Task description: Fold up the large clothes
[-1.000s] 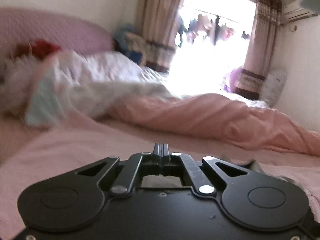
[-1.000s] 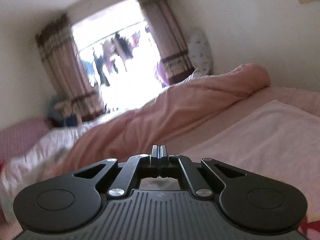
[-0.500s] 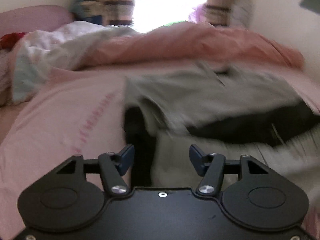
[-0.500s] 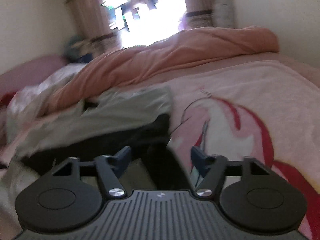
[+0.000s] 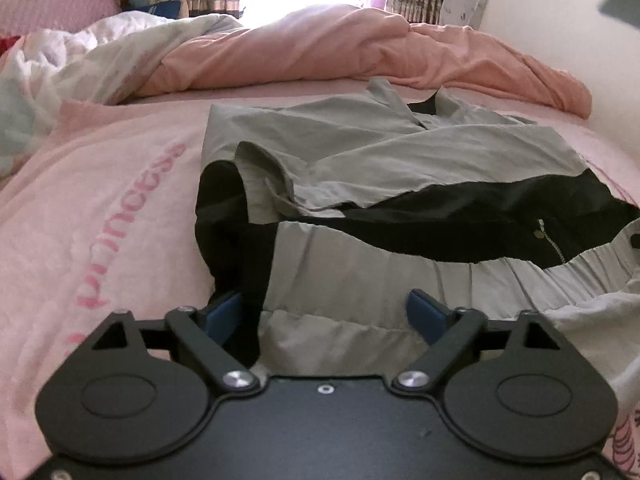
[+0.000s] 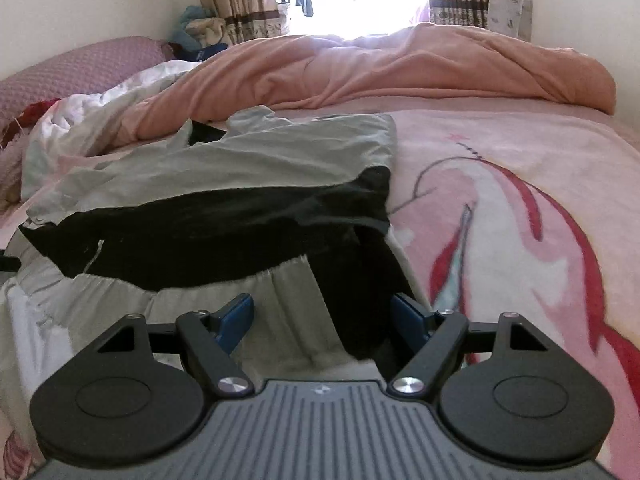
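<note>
- Left tool [image 5: 326, 312] was wide open, blue pads either side of the near left hem, gripping nothing.
- Grey-and-black crumpled jacket [image 5: 400, 168] lay on the pink printed bed blanket [image 5: 100, 216], salmon duvet [image 5: 320, 52] bunched behind it.
- Right tool [image 6: 322, 316] was wide open too, over the near right hem, holding nothing.

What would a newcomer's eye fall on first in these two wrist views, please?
Likely the crumpled grey and black jacket lying mid-bed on the pink printed blanket. Both open grippers, left and right, hover at its near hem. Behind lies a bunched salmon-pink duvet.
</note>
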The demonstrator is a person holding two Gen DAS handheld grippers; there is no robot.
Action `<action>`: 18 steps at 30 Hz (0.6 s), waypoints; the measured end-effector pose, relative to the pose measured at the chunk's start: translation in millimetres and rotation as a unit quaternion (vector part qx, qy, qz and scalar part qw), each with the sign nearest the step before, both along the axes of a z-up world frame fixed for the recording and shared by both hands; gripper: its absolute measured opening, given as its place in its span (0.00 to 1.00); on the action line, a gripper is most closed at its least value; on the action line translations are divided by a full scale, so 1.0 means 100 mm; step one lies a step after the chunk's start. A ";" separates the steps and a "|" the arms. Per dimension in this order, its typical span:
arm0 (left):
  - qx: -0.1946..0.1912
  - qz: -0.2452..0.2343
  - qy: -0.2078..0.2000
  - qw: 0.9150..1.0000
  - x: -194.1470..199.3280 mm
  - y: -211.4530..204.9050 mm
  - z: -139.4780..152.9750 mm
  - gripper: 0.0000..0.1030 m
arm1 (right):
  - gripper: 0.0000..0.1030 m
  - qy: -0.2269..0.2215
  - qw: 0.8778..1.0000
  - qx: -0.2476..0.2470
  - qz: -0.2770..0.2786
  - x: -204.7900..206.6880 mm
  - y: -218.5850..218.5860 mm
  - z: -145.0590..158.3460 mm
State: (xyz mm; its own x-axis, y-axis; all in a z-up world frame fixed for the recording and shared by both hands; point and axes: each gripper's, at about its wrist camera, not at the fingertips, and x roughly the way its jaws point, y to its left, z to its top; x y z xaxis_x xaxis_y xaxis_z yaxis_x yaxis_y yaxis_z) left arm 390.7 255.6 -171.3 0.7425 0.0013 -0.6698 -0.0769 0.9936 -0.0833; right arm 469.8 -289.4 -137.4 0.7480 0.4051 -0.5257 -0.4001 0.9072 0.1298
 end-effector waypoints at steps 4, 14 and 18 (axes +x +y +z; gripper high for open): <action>0.000 -0.013 -0.017 1.000 -0.02 -0.07 -0.03 0.21 | 0.29 -0.007 1.000 0.001 -0.015 0.10 0.06 -0.04; 0.051 0.035 -0.177 0.982 -0.74 -0.47 0.48 0.18 | 0.13 -0.199 0.977 0.015 -0.072 -0.84 0.14 0.47; 0.038 0.066 -0.228 0.971 -0.63 -0.44 0.69 0.20 | 0.13 -0.244 0.961 0.059 -0.116 -0.72 0.18 0.71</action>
State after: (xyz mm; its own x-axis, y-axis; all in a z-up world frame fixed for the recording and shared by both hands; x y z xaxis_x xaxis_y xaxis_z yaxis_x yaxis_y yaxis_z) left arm 327.7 211.4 -102.6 0.9520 0.1533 -0.2649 -0.1764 0.9821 -0.0659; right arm 397.8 -271.1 -66.4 0.9713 0.2329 -0.0491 -0.2282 0.9698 0.0858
